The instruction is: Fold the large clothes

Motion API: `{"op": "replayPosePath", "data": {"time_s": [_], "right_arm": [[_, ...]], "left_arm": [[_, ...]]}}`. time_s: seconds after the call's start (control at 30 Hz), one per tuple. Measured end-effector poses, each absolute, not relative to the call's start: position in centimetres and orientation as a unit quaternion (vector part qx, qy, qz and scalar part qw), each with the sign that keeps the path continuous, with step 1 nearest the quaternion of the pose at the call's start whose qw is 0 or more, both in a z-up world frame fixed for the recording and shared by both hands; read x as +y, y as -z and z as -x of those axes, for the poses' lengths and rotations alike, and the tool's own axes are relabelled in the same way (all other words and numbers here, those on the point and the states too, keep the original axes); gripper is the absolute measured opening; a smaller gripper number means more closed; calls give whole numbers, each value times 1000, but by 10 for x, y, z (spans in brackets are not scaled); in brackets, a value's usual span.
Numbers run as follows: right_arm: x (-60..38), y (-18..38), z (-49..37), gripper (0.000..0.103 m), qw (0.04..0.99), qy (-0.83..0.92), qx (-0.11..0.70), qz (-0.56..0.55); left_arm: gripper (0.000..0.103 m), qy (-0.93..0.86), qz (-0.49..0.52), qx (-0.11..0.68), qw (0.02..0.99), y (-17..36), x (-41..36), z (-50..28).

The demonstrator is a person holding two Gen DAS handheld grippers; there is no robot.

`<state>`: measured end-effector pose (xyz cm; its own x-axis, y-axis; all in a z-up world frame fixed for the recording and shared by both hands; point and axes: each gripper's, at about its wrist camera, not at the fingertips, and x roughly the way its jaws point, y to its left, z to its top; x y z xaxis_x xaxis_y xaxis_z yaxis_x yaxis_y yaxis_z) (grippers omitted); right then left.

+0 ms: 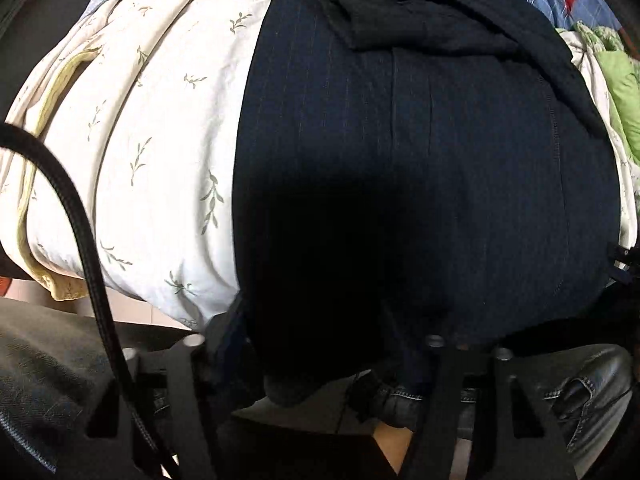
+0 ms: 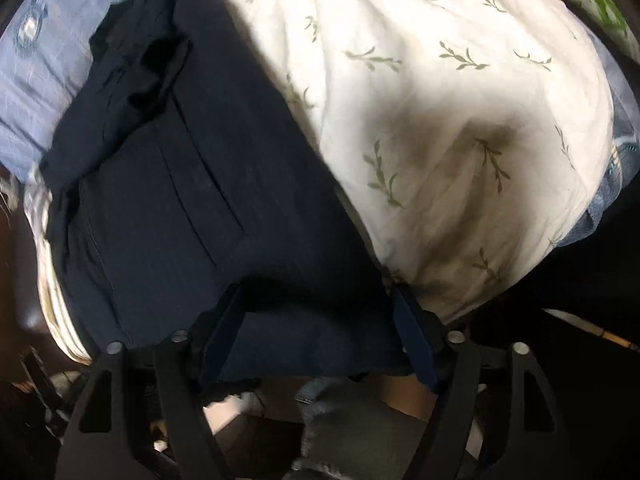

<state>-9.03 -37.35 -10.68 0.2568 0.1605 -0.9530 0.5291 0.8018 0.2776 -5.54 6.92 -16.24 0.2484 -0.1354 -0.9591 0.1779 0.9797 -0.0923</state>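
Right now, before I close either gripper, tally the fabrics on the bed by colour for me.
Dark navy: 1, the pinstriped garment
White with leaf print: 1, the duvet
Light blue: 1, the checked cloth
Green: 1, the cloth at the edge
Total: 4
A blacker piece lies on the navy garment's far end; whether it is separate cannot be told.

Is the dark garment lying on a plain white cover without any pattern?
No, the dark garment lies on a white cover printed with small green leaf sprigs.

You've got bright light on the white quilt [image 2: 440, 120], deep shadow on the dark garment [image 1: 400, 160], edges bowed and slightly blurred
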Motion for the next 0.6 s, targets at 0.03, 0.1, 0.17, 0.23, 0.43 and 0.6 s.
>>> {"op": "replayPosePath", "data": {"time_s": [0.03,0.1,0.17,0.23,0.43,0.6], "right_arm": [[-371,107,90,58,736,128,603,-279],[-366,107,96,38,732,133,613,-266],[-361,109,102,15,728,134,620,-259],[-356,107,103,9,732,131,621,-247],[-347,84,124,4,762,108,581,-264],[-347,56,135,4,792,61,537,-285]], "left_arm": [[41,96,-20,605,790,162,69,57],[12,101,-23,604,790,160,67,61],[5,98,-40,600,793,157,64,64],[2,104,-36,598,794,153,65,66],[0,158,52,594,787,126,88,71],[0,215,150,586,767,101,120,64]]}}
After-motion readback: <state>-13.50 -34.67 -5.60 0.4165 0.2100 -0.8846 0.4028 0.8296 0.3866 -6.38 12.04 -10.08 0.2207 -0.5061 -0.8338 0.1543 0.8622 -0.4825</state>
